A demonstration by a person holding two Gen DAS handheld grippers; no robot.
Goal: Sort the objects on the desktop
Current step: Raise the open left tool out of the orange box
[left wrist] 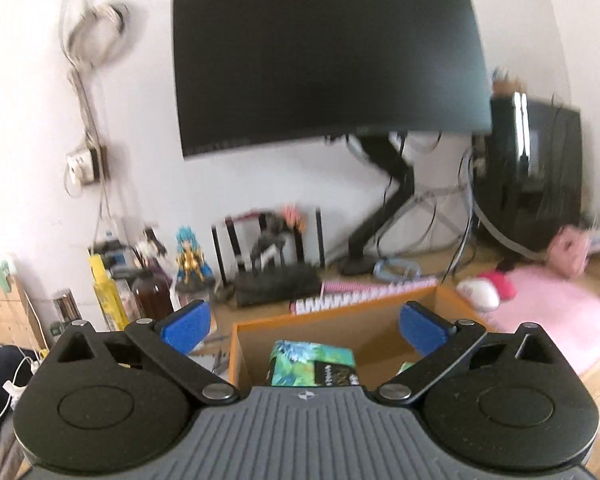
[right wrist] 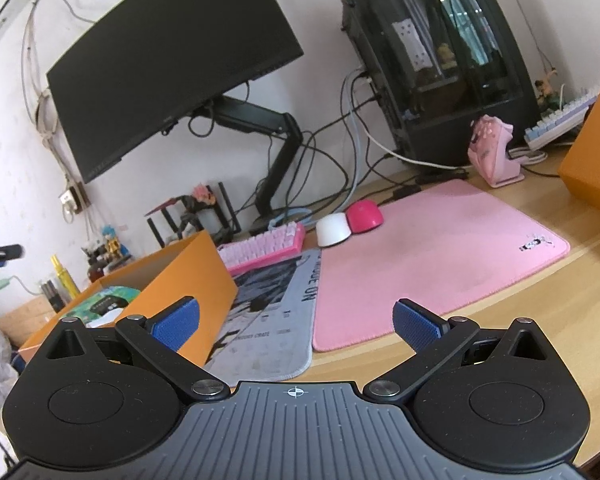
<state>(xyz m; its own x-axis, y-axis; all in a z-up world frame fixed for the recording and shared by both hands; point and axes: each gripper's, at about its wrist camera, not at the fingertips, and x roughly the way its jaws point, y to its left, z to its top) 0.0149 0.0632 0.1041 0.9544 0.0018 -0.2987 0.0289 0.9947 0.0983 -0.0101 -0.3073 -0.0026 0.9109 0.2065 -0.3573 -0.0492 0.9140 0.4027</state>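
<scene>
Left gripper fingers spread wide, empty, above orange box; right gripper fingers likewise spread, touching nothing.

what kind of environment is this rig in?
Likely a home PC or gaming desk in a bedroom. Curved monitor on an arm mount, glass-sided PC tower, pink keyboard and pink mouse mat on the wooden desk, plus anime figurines.

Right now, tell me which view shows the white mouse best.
The right wrist view: the white mouse sits sharp and whole beside the pink mouse. The left wrist view shows it blurred, small, at the box's far corner.
</scene>
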